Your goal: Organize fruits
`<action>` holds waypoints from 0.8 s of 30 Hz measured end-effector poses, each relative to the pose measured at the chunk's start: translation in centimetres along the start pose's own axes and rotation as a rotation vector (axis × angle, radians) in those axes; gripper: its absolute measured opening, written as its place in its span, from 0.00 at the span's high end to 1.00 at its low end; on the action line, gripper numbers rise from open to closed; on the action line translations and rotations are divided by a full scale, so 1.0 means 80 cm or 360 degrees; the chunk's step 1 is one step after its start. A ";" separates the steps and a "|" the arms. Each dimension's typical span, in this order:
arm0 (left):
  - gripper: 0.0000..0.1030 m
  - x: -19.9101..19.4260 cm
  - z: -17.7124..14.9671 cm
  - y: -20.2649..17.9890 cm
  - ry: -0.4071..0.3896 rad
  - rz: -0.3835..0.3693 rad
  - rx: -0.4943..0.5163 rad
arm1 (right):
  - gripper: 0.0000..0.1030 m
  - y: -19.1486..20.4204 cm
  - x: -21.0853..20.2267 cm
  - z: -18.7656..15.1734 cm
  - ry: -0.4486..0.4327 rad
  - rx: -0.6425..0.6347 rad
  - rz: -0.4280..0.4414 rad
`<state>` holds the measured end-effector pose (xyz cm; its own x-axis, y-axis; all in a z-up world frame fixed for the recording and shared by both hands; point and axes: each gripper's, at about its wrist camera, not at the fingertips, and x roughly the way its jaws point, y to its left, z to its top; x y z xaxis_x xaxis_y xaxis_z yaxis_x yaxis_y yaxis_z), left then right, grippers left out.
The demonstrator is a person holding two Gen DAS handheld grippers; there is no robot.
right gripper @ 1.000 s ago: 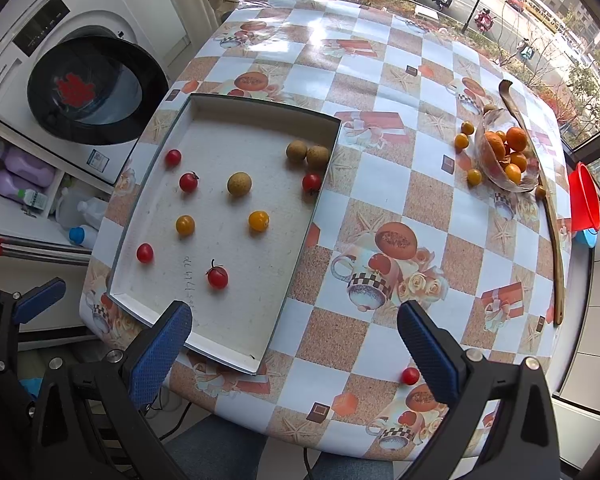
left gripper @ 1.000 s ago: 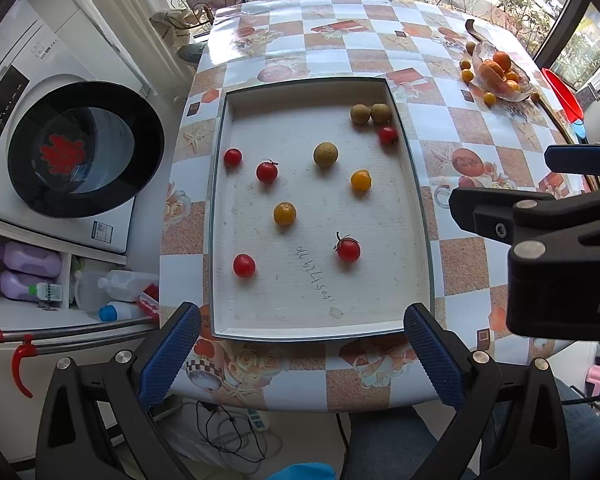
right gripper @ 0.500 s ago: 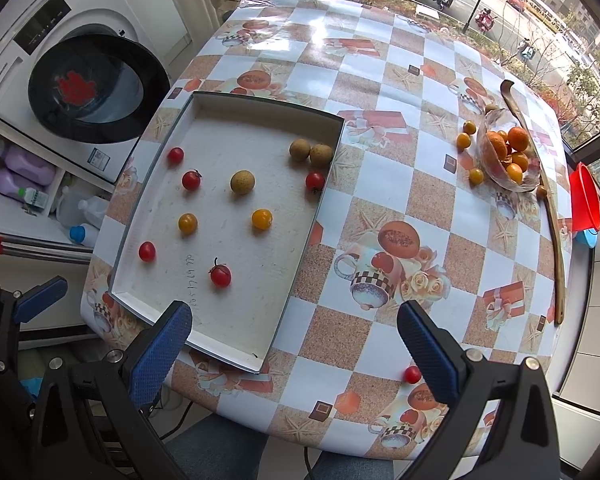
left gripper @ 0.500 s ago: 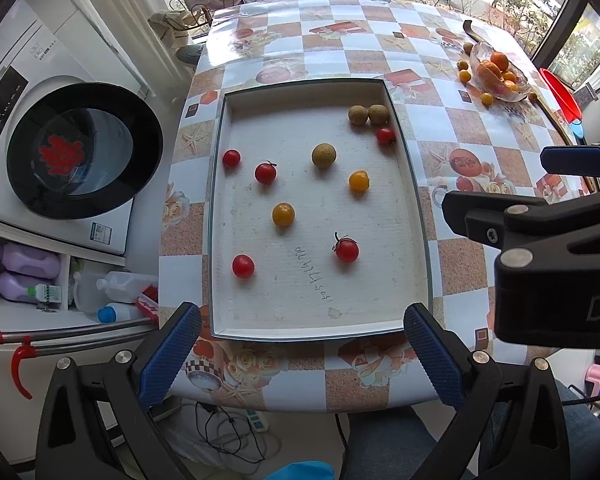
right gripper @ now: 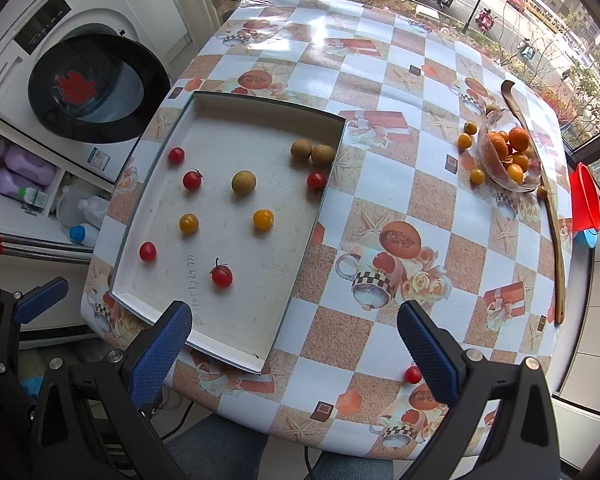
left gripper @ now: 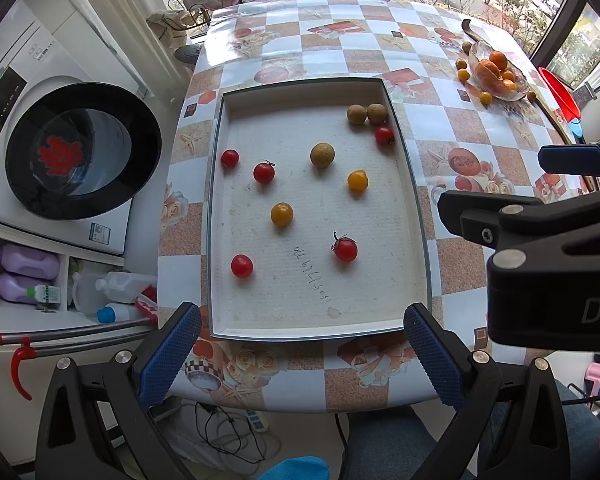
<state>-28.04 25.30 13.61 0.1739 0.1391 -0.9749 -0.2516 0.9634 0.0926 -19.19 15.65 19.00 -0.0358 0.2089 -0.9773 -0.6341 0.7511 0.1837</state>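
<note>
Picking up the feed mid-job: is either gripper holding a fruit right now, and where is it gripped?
Nothing is held. The left gripper and right gripper are both open and empty above the table's near edge; the fruits lie loose in the tray.

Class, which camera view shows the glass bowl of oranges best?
The right wrist view: the glass bowl sits larger there, with its oranges distinct. The left wrist view shows the same bowl smaller, near the far right edge.

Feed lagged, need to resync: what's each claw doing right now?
Left claw: open, holding nothing, above the table's near edge.
Right claw: open, holding nothing.
</note>
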 end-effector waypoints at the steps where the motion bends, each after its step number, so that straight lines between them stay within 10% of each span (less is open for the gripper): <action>1: 0.01 0.000 0.000 0.000 0.0000 -0.0002 0.0003 | 0.00 -0.001 0.000 0.000 -0.0001 -0.0003 0.0000; 24: 0.01 0.001 -0.005 0.009 -0.0034 0.0012 -0.0009 | 0.00 0.000 0.002 -0.001 0.0002 -0.0004 0.0001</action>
<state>-28.61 25.90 13.55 0.1926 0.1512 -0.9696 -0.2585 0.9610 0.0985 -19.28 15.65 18.81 -0.0370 0.2087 -0.9773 -0.6361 0.7493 0.1841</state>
